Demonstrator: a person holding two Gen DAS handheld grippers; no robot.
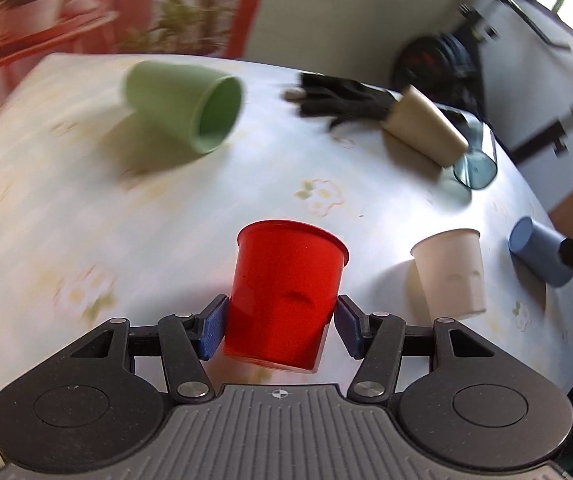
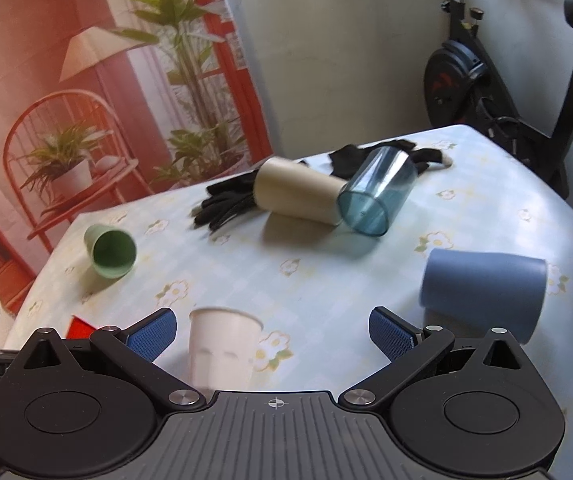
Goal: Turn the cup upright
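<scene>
The left gripper (image 1: 280, 326) clamps a red cup (image 1: 284, 294) between its blue pads (image 1: 213, 328), rim up, the left pad pressed to the wall and the right one at its edge; the cup's base hangs over the gripper body, and whether it touches the table (image 1: 166, 216) cannot be told. To its right a white cup (image 1: 450, 272) stands upright on the flowered cloth, with a blue cup (image 1: 538, 254) lying on its side beyond it, partly covered by a dark object at the frame edge.

In the right wrist view, the right gripper (image 2: 272, 332) hangs with jaws wide apart and nothing between the pads but the white cup (image 2: 222, 350), which sits nearer the left pad, untouched, its lower part hidden behind the gripper body. A sliver of the red cup (image 2: 78, 326) shows at far left, mostly cut off. The blue cup (image 2: 484, 292) lies on its side just right of the gripper.

Mid-table, a green cup (image 2: 110, 250) lies with its mouth toward the camera. Farther back a tan cup (image 2: 298, 196) lies on its side with a clear bluish tumbler (image 2: 376, 198) tilted against it; black gloves (image 2: 226, 202) lie partly hidden behind both. Beyond the table stand an exercise bike (image 2: 494, 80), cut off at right, and a printed backdrop (image 2: 86, 80) of plants. The left view is motion-blurred in its far half.
</scene>
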